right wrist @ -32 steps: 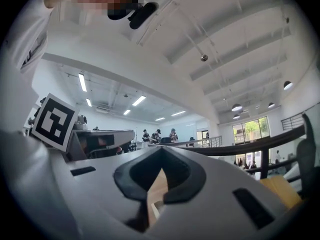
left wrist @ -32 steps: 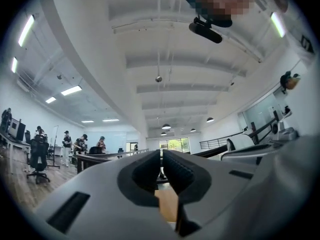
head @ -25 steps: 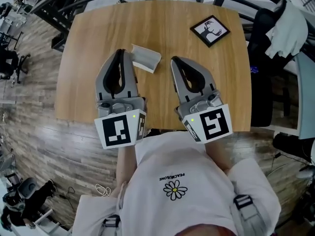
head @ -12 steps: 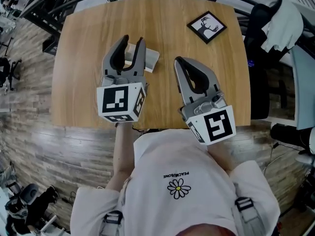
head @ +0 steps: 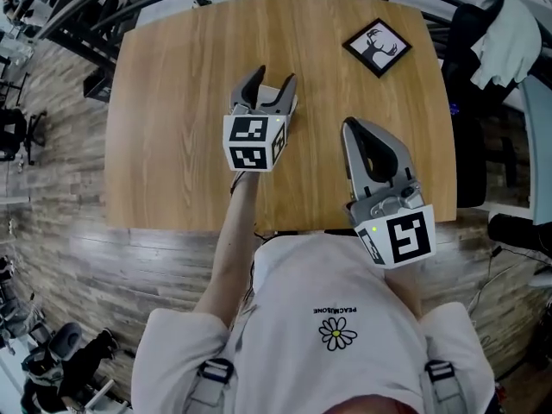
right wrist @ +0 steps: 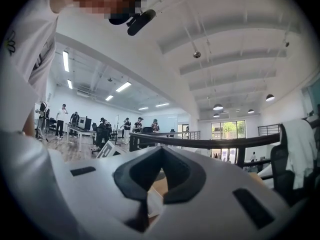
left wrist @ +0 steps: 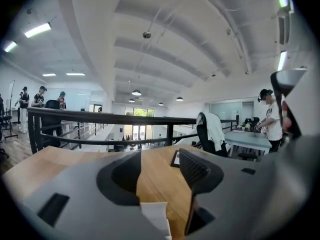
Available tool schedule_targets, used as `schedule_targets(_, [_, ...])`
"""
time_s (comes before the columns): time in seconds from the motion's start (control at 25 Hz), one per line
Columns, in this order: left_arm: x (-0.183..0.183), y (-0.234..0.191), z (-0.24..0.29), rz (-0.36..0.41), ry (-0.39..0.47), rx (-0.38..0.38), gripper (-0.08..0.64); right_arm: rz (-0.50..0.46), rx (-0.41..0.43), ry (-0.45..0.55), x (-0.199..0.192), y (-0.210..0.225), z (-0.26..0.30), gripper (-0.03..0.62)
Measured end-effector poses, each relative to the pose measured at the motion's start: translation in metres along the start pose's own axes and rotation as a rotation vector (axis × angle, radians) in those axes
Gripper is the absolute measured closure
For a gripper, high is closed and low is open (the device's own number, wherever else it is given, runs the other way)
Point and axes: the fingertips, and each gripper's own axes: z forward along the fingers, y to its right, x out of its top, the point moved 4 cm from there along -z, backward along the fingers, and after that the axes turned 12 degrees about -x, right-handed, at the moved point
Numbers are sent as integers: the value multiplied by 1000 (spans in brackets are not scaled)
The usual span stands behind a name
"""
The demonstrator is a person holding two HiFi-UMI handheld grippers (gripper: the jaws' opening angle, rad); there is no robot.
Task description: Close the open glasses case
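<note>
Pale-grey glasses case (left wrist: 155, 217) lies between the left tool's (head: 275, 75) opening jaws; right tool (head: 353, 125) is closed.

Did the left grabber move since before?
Yes. The left gripper went forward from the table's near edge toward the deer picture; its jaws are opening, with the white case low between them.

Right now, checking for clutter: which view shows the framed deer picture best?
The head view: the framed deer picture lies whole at the table's far corner. The left gripper view catches only its edge; the right gripper view misses it.
</note>
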Motion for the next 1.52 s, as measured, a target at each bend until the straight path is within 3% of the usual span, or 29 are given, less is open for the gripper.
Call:
schedule_targets(0.36, [-61,-26,45,-17,-172,-40,319,-12,-26,-45,-13,-2,0,586])
schedule_targets(0.64, [-108,-39,62,-93,-299,-72,316,-21,-61,-85,-23,1,-7,586])
schedule_targets(0.84, [-123,-44,63,-157,-323,-89,316,-27,-80,-97,-25,5,-8,586])
schedule_targets(1.12, [-127,-42,65,-126,-347,-90,316,-8,-79,-113,-28,4,-7,586])
schedule_targets(1.52, [-127,-38,59,-110,-367,-87,317,-51,-37,-115,-33,-4,-2,586])
